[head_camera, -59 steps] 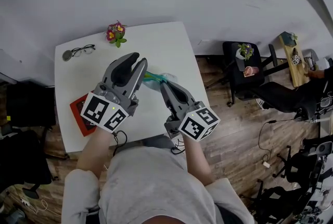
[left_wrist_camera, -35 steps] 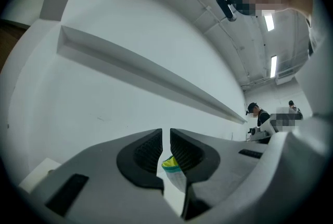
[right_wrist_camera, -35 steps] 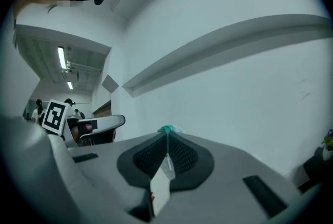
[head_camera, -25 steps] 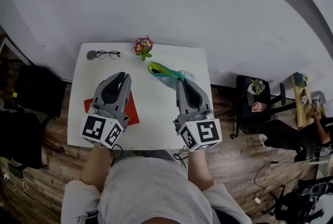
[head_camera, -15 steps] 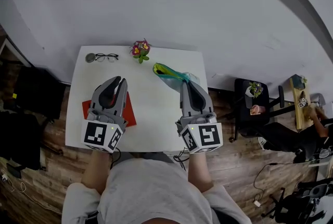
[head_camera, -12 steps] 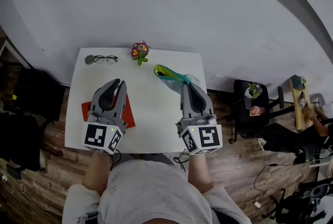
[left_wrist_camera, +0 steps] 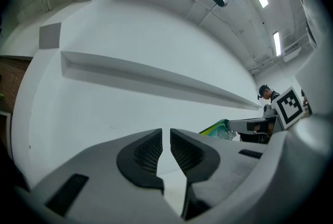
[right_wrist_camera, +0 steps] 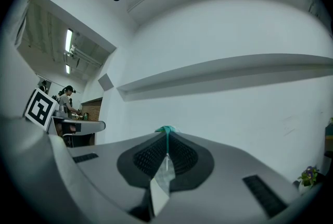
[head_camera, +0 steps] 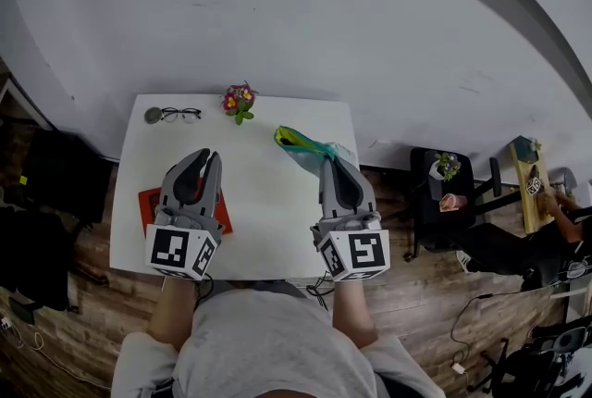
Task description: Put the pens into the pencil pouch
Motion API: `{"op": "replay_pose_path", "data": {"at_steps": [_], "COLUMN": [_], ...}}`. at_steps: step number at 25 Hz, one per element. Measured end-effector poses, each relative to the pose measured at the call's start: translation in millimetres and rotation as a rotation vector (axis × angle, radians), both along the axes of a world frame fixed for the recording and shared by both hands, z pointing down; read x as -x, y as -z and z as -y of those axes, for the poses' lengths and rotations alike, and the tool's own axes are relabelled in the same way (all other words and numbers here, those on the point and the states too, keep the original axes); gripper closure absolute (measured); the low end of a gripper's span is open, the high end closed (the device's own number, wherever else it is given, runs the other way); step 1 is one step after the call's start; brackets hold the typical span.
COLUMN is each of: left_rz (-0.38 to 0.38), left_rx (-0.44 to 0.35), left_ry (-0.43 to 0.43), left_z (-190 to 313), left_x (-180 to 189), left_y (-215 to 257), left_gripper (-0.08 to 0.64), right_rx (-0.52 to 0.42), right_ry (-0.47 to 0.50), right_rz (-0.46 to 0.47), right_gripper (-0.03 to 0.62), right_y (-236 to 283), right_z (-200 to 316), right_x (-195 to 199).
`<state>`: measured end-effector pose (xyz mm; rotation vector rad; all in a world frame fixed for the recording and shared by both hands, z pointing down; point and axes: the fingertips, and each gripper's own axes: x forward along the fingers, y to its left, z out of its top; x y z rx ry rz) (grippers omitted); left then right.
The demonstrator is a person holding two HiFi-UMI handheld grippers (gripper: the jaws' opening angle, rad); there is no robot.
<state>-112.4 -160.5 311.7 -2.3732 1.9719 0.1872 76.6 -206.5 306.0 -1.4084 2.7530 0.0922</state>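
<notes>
A green and teal pencil pouch [head_camera: 298,143] lies at the far right of the white table [head_camera: 268,202]. My right gripper [head_camera: 331,160] is shut on its near end. In the right gripper view, a thin teal and clear edge of the pouch [right_wrist_camera: 166,131] is pinched between the pads of the right gripper [right_wrist_camera: 166,139]. My left gripper [head_camera: 205,155] hovers over the table's left side with nothing in it. Its jaws are closed to a thin slit in the left gripper view [left_wrist_camera: 165,137], where the pouch [left_wrist_camera: 218,127] shows far right. No pen is visible.
A red notebook [head_camera: 145,200] lies under the left gripper by the near left edge. Glasses [head_camera: 171,115] and a small flower pot [head_camera: 238,100] stand along the far edge. To the right, on the wooden floor, stands a black chair [head_camera: 435,197].
The left jaws have narrowed from wide open to almost touching. Both grippers have drawn apart and back toward the near edge. The right gripper has kept its hold on the pouch.
</notes>
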Motion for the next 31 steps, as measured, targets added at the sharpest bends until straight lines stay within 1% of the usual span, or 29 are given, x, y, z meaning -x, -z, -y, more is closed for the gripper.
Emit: {"op": "replay_pose_path", "data": {"at_steps": [5, 11, 22, 31], "left_rz": [0.005, 0.003, 0.001, 0.001], "left_rx": [-0.025, -0.034, -0.032, -0.029], "left_ry": [0.021, 0.031, 0.053, 0.061], "left_z": [1, 2, 6, 11], "left_x": [-2, -5, -6, -6], "left_y": [4, 6, 6, 6], "left_gripper": [0.495, 0.495, 0.495, 0.495], "right_rx": [-0.004, -0.003, -0.010, -0.005], "right_ry": [0.016, 0.017, 0.044, 0.042], "right_rz": [0.004, 0.025, 0.023, 0.033], "right_gripper": [0.558, 0.558, 0.558, 0.558], "right_y": [1, 0, 1, -1], "right_z": [1, 6, 13, 19], "right_x": [-1, -5, -5, -5]}}
